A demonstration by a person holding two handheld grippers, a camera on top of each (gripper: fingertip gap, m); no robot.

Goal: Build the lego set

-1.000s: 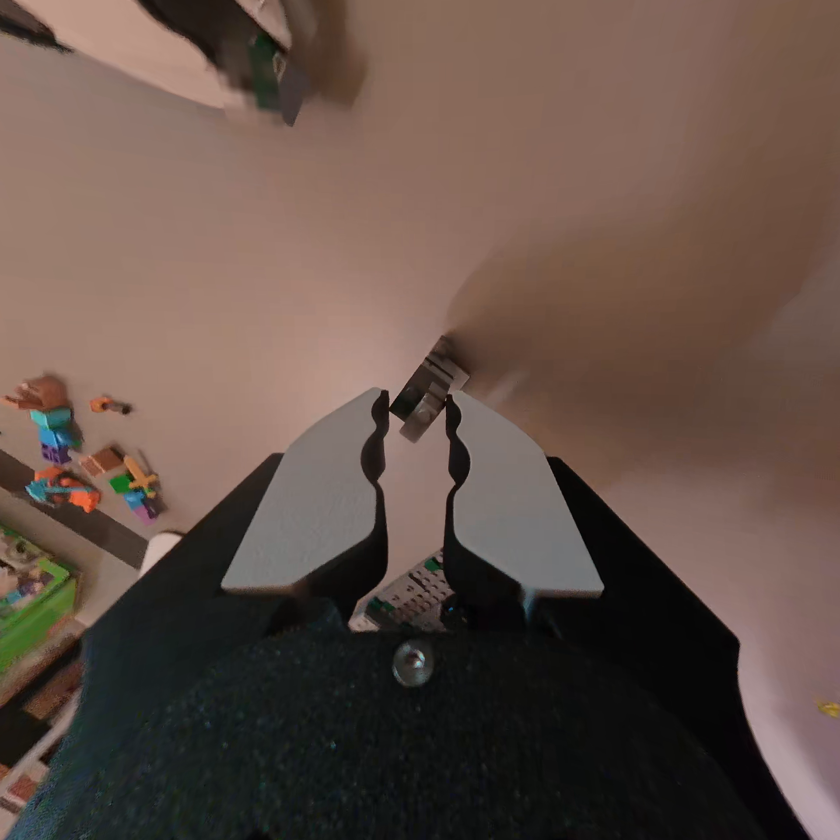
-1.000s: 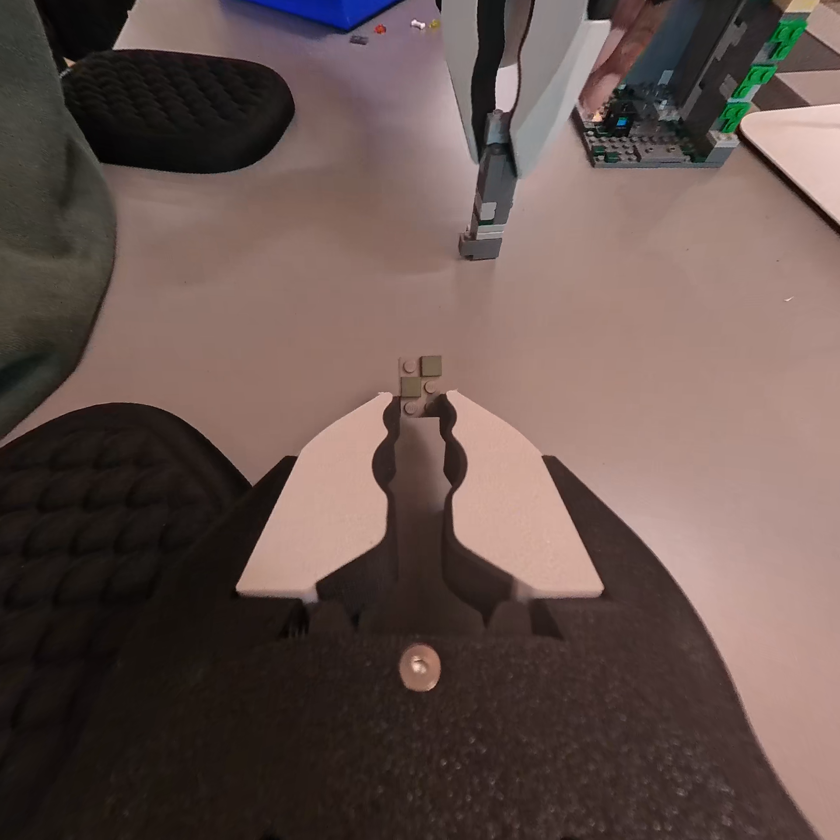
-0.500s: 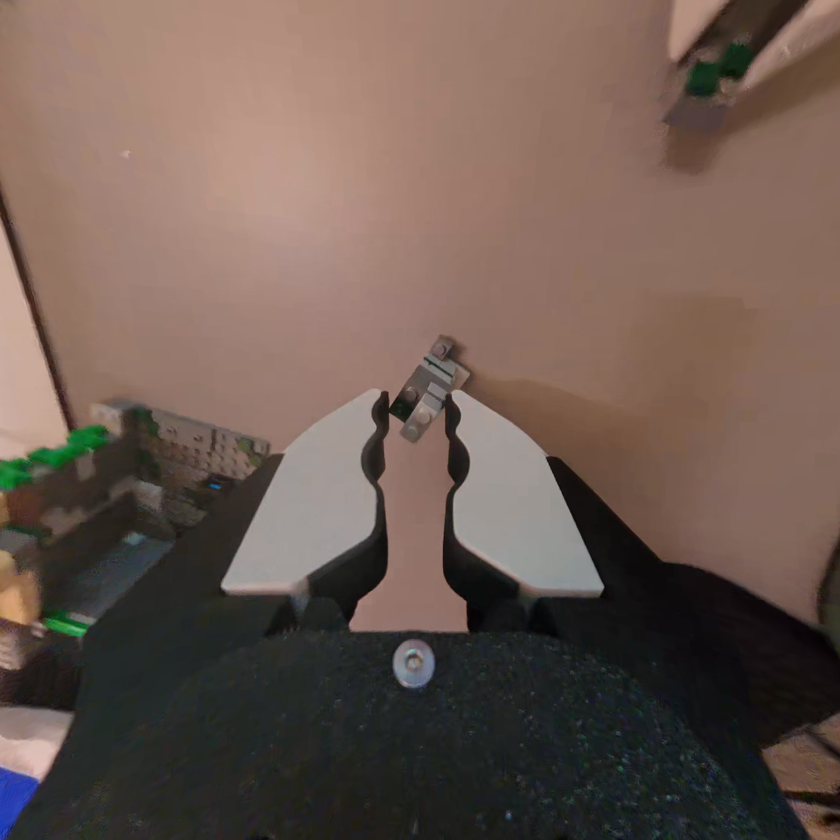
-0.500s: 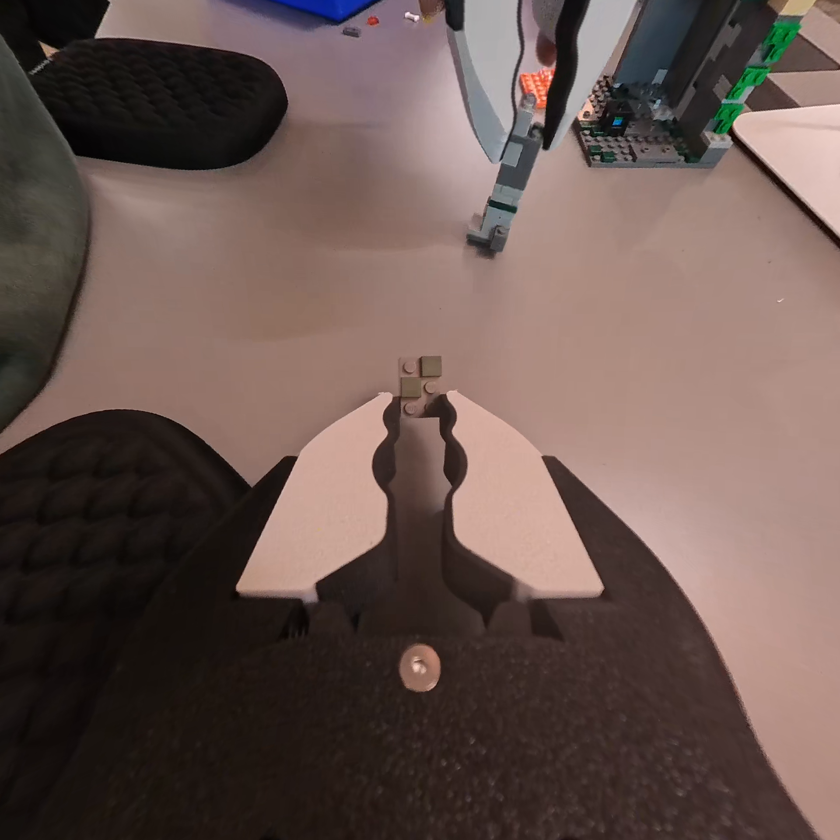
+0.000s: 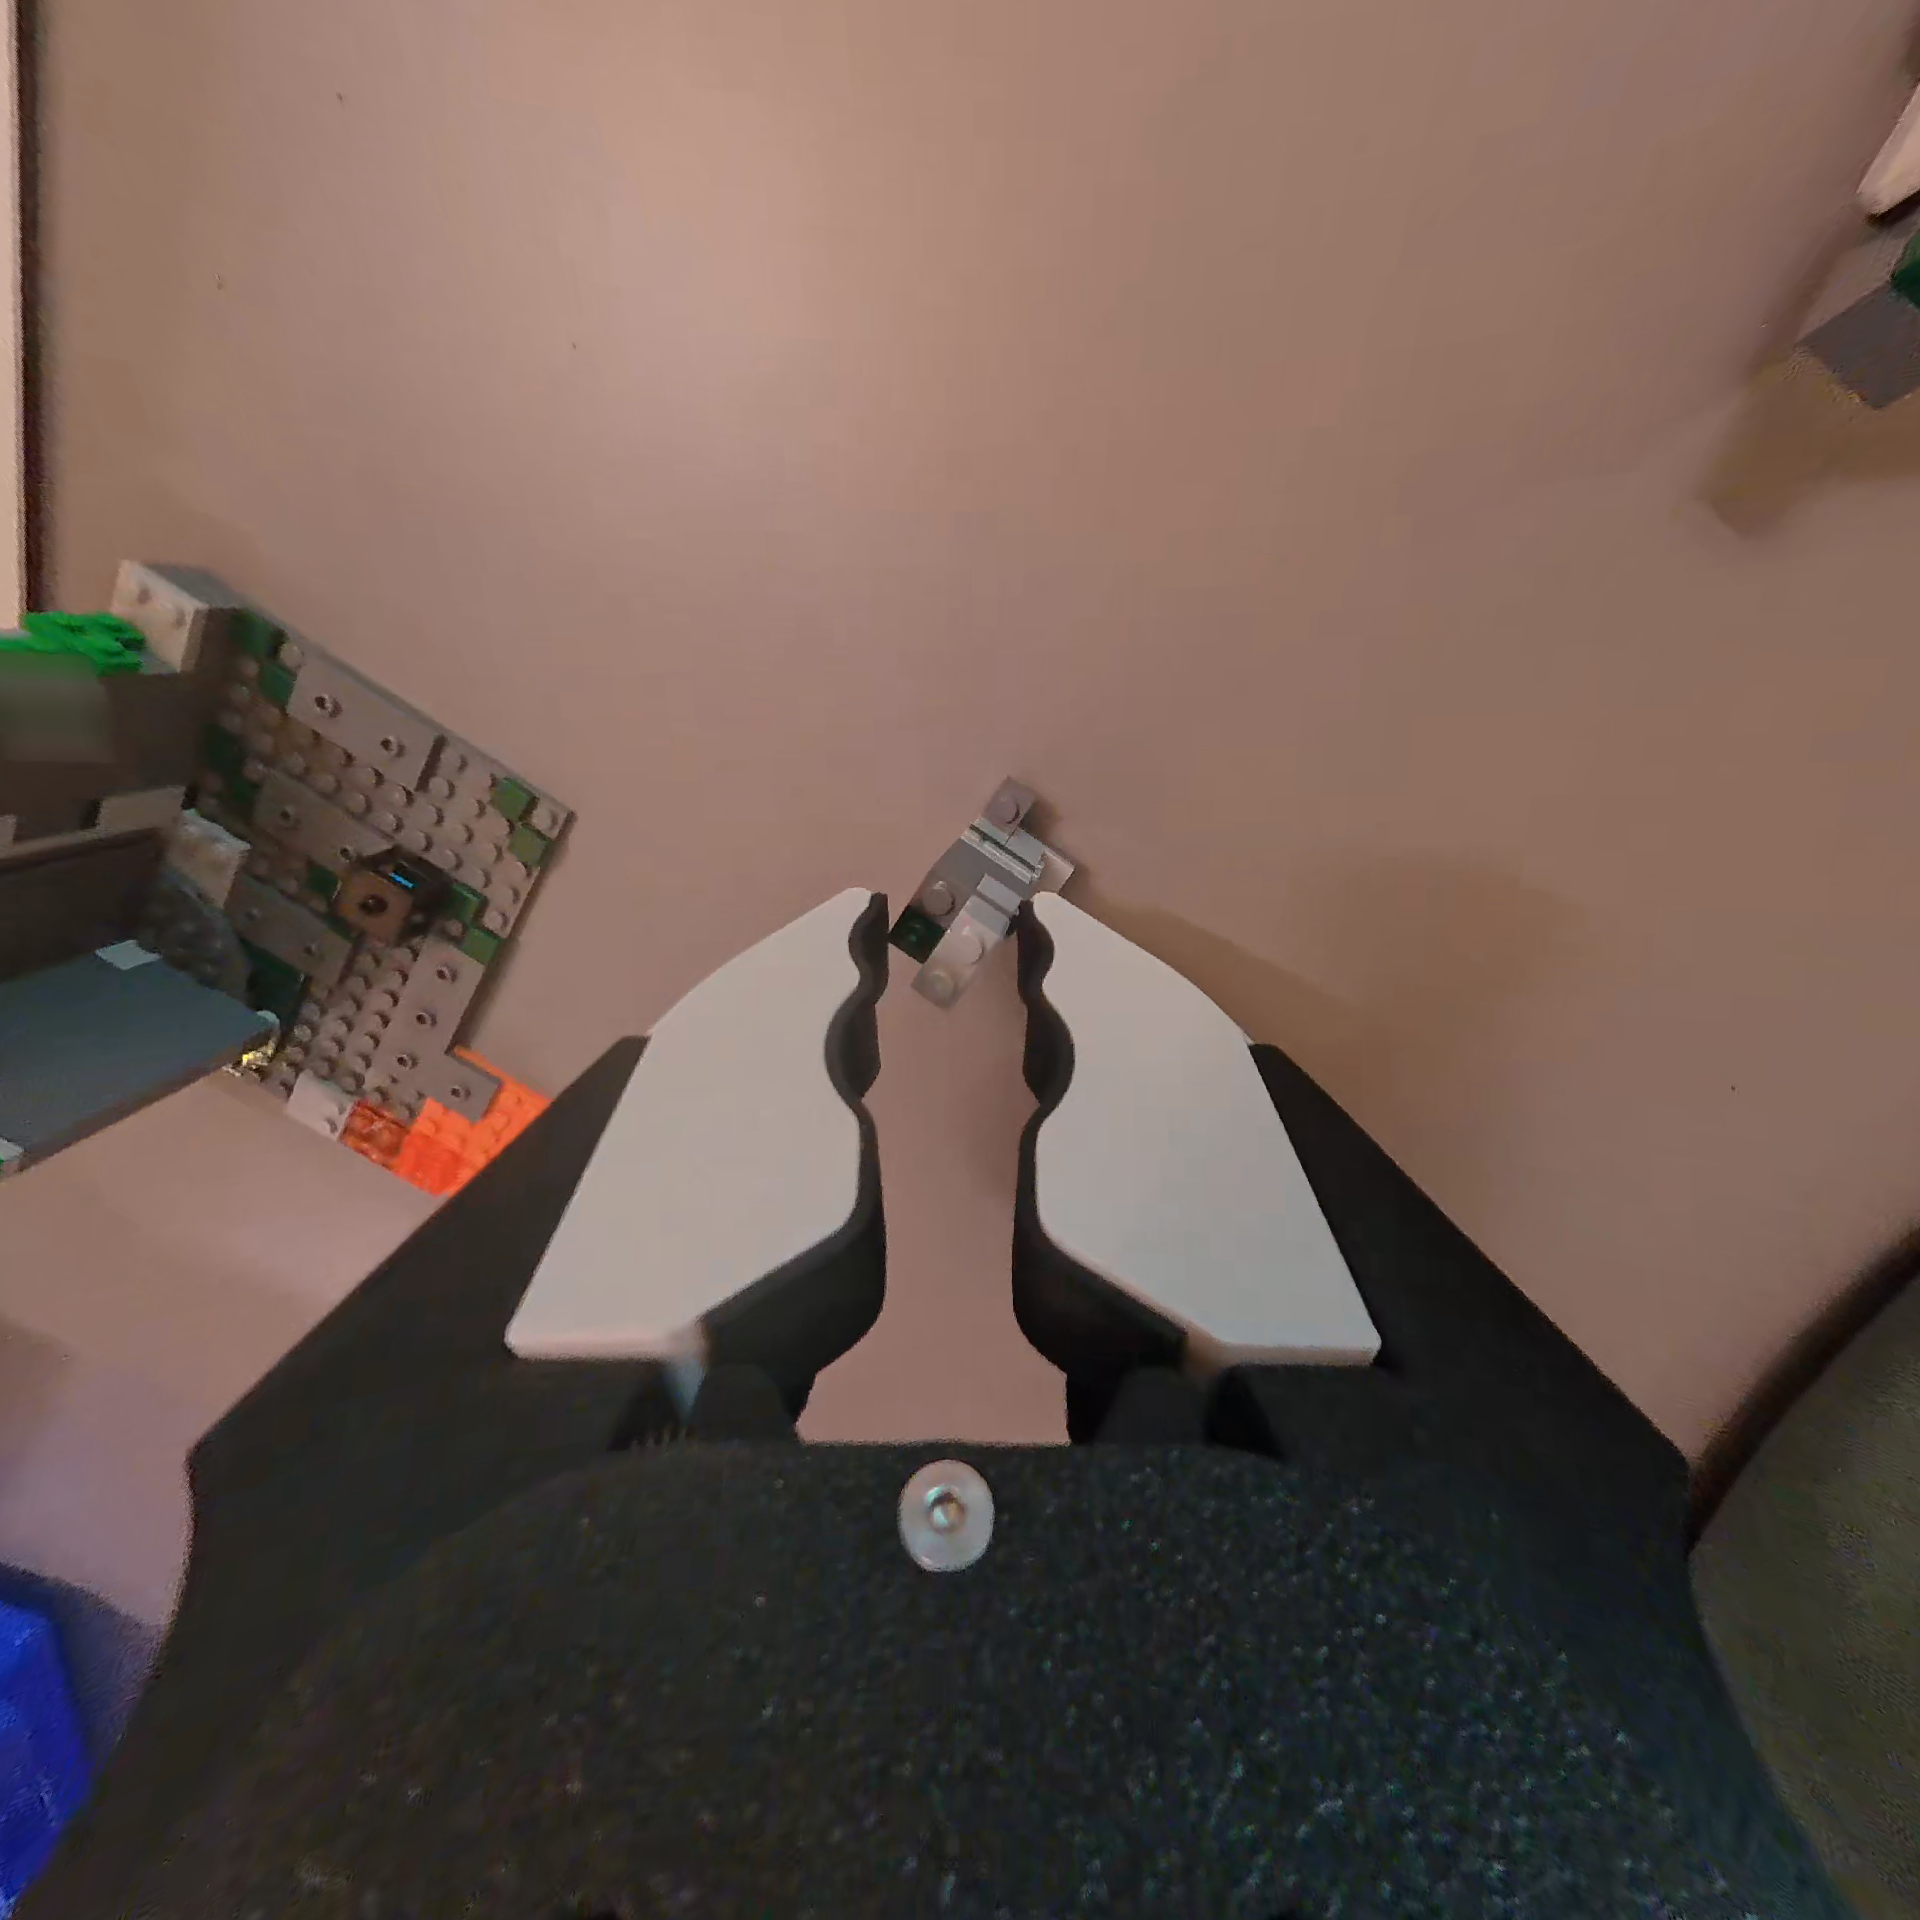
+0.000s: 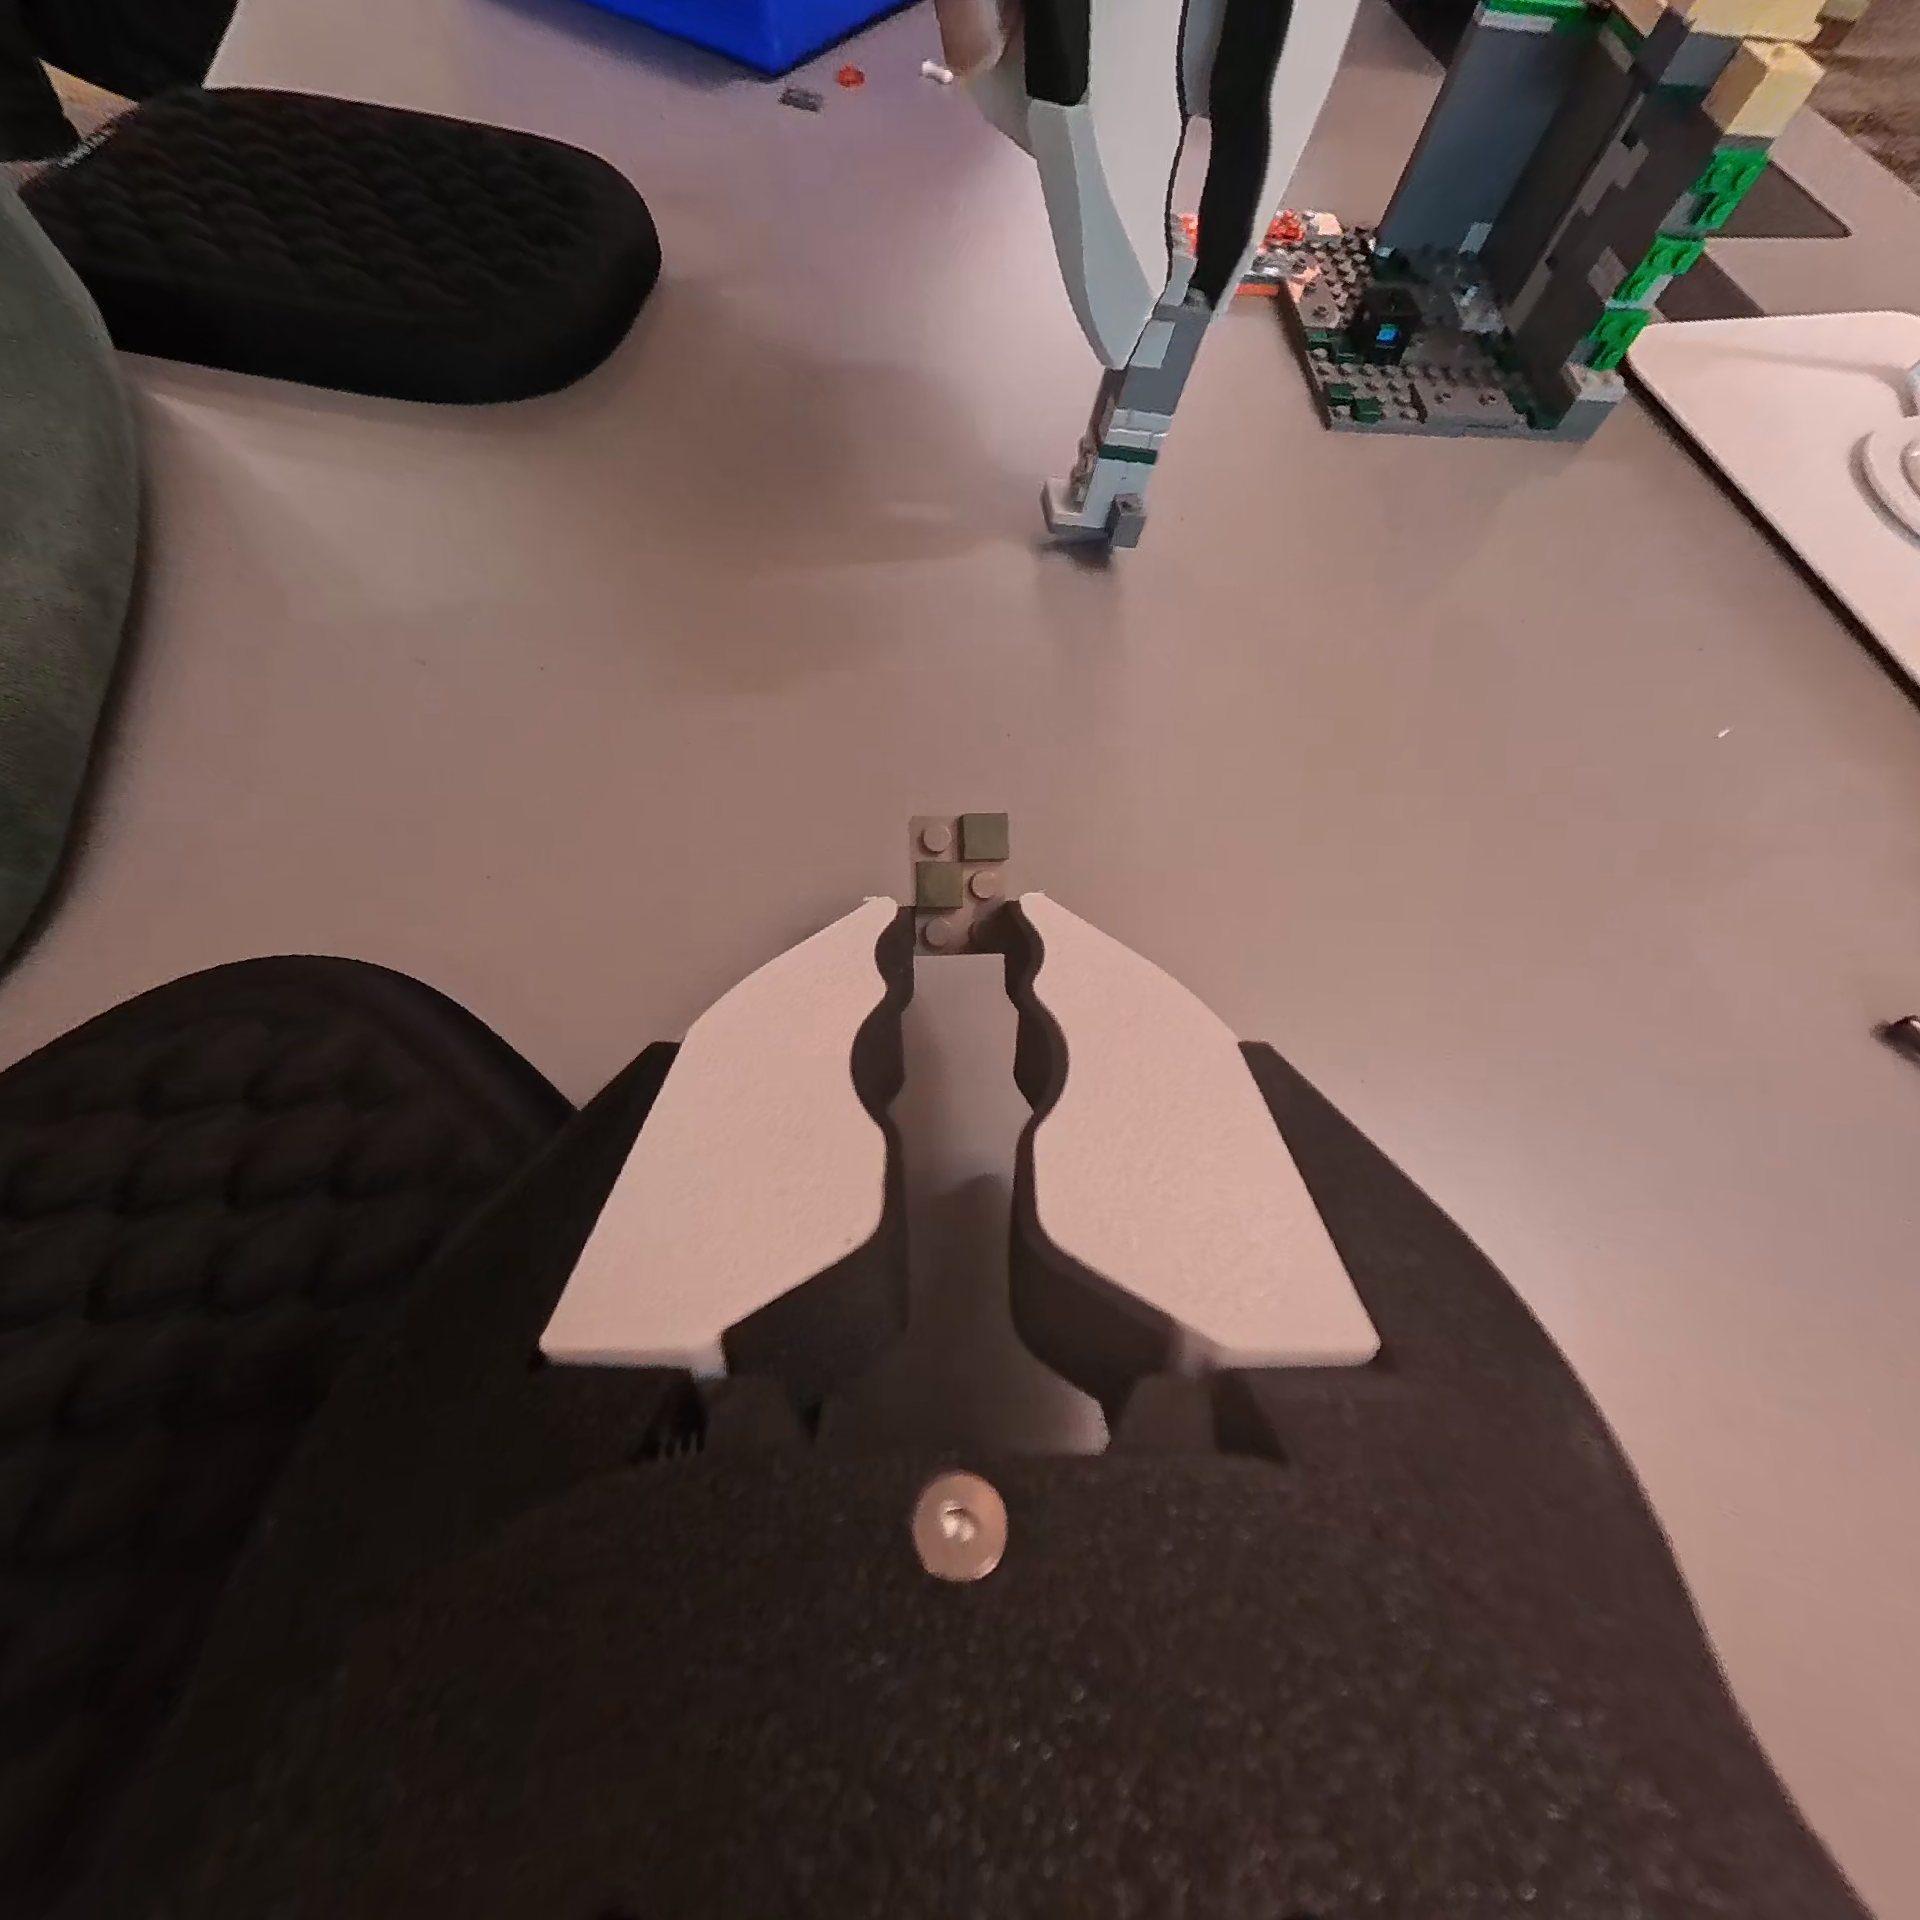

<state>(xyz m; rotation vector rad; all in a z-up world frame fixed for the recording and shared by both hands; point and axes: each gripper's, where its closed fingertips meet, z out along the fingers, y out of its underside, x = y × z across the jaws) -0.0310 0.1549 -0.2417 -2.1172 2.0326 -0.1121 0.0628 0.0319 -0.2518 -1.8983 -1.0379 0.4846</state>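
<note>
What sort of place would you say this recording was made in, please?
Probably an indoor hobby or work table: a plain grey tabletop carries a part-built brick model, a blue bin with loose pieces beside it, and black padded rests.

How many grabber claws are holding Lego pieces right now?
2. The right gripper pinches a small grey plate with olive tiles near the camera. The left gripper, farther back beside the grey Lego building, holds a tall grey Lego column standing on the table.

Hobby tabletop (image 6: 1351, 831) (half-built brick model (image 6: 1507, 260))
</note>
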